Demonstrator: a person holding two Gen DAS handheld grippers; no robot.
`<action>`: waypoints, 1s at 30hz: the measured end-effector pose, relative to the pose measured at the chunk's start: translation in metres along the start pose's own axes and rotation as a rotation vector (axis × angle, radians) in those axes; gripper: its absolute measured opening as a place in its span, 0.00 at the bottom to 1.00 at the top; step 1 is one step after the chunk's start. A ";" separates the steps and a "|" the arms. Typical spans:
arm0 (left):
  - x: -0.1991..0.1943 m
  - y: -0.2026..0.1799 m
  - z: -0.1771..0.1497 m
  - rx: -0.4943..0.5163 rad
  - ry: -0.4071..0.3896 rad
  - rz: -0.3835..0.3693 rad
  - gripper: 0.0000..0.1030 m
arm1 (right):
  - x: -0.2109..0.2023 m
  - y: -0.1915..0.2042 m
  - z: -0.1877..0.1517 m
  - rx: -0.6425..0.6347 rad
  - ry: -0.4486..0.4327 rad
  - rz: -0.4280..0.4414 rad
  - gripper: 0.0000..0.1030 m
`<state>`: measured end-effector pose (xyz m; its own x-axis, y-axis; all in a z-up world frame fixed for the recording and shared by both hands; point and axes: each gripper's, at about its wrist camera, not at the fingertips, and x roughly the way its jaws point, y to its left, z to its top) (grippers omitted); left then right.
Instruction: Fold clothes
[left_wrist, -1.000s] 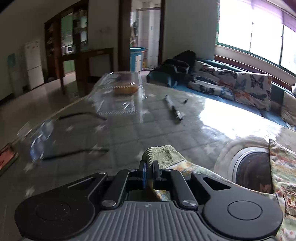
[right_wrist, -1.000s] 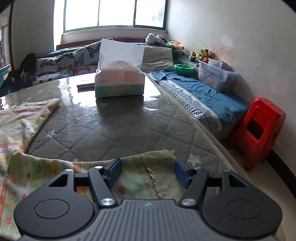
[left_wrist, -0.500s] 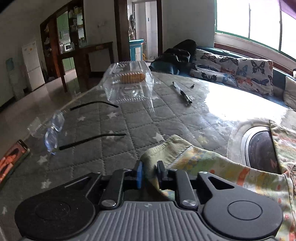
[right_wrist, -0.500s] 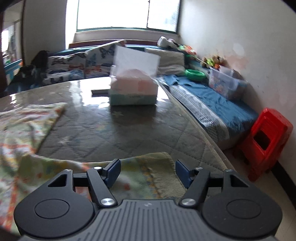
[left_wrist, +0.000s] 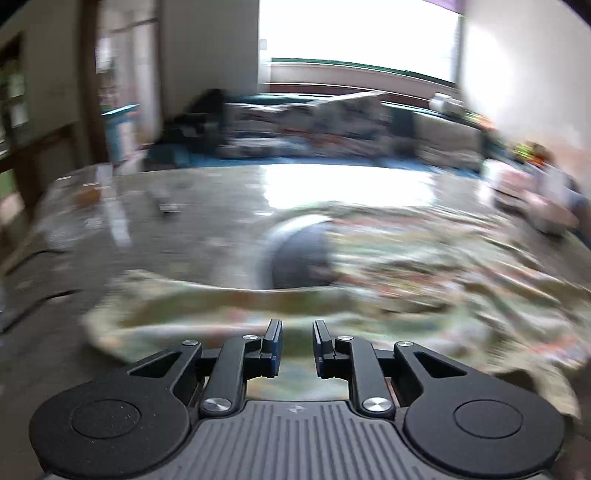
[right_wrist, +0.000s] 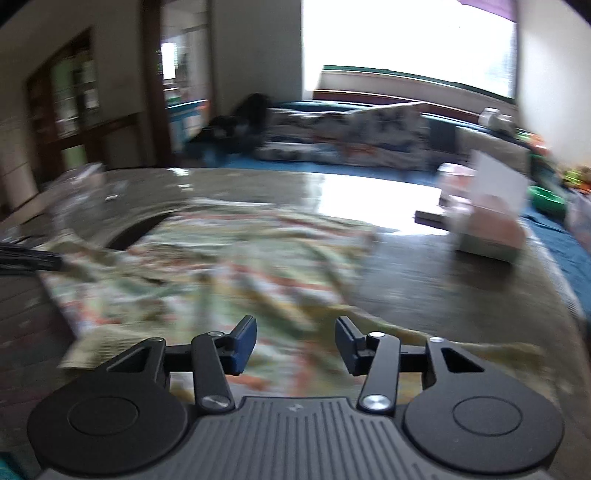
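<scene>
Both grippers have swung round since a second ago, now facing the window and sofa, and both views are smeared by motion blur. Left gripper (left_wrist: 297, 341), which was pinched on the ribbed cuff, now has its jaws parted with a narrow gap and nothing between them; cloth lies under and ahead of it. Right gripper (right_wrist: 295, 341) has its jaws wide apart as before, empty, over the cloth. Patterned garment (left_wrist: 424, 266) lies spread on the quilted table (left_wrist: 184, 236), covering the near and right part in the left view and partly overlapping a round dark inset (left_wrist: 299, 258) in the tabletop. In the right view the garment (right_wrist: 229, 266) runs from near the jaws toward the far left, one edge bunched at lower left. Tissue box (right_wrist: 487, 229) stands on the table to the right, apart from the garment. Sofa (right_wrist: 351, 136) with cushions sits behind the table under the window. Small items at the far left of the table are too blurred to identify.
</scene>
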<state>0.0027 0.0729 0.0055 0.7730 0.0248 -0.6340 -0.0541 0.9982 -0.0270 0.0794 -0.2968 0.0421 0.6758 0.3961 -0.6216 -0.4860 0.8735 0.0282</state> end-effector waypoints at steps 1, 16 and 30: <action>0.002 -0.013 -0.001 0.025 0.003 -0.034 0.18 | 0.001 0.011 0.001 -0.015 0.003 0.037 0.42; -0.002 -0.091 -0.035 0.290 0.017 -0.271 0.18 | 0.023 0.105 -0.010 -0.207 0.088 0.286 0.34; 0.001 -0.081 -0.039 0.249 0.024 -0.318 0.19 | 0.029 0.093 -0.013 -0.108 0.086 0.282 0.06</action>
<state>-0.0169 -0.0097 -0.0231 0.7113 -0.2860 -0.6420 0.3425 0.9387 -0.0388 0.0466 -0.2078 0.0162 0.4589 0.5892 -0.6650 -0.7070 0.6955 0.1283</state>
